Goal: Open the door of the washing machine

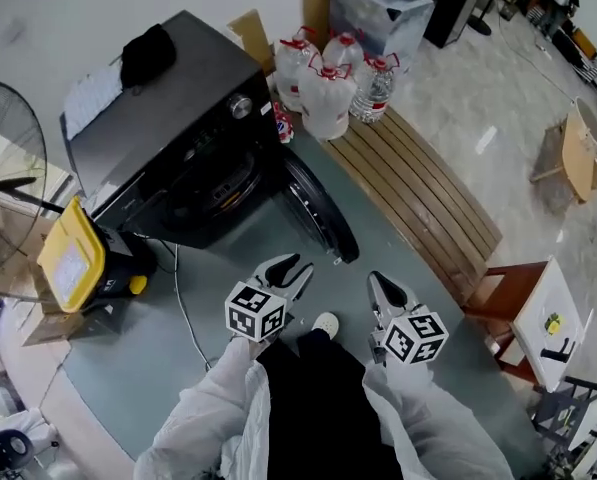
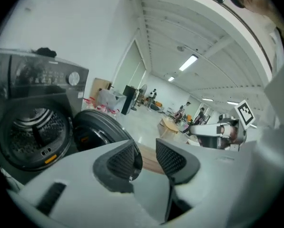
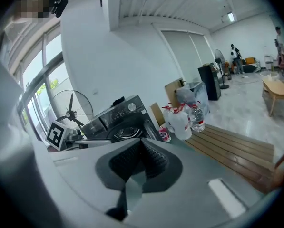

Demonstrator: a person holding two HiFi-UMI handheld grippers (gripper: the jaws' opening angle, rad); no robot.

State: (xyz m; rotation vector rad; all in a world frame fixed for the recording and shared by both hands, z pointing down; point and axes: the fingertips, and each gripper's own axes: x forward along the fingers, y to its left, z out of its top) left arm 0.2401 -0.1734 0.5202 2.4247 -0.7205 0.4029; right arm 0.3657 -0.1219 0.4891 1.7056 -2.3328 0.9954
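Note:
The dark washing machine [image 1: 168, 118] stands on the grey floor mat, and its round door [image 1: 320, 208] is swung wide open to the right, baring the drum [image 1: 213, 190]. In the left gripper view the drum [image 2: 32, 129] shows at the left with the open door [image 2: 98, 131] beside it. My left gripper [image 1: 296, 268] is held in the air in front of the machine, apart from the door, open with nothing between its pads [image 2: 124, 161]. My right gripper [image 1: 380, 284] hangs beside it, also clear of the door, its pads [image 3: 151, 159] pressed together on nothing.
Several large water bottles [image 1: 328, 83] stand right of the machine by a slatted wooden platform [image 1: 418, 188]. A yellow box [image 1: 73, 253] and a standing fan [image 1: 8, 168] are at the left, a red stool [image 1: 498, 298] at the right. A black cloth [image 1: 148, 53] lies on the machine.

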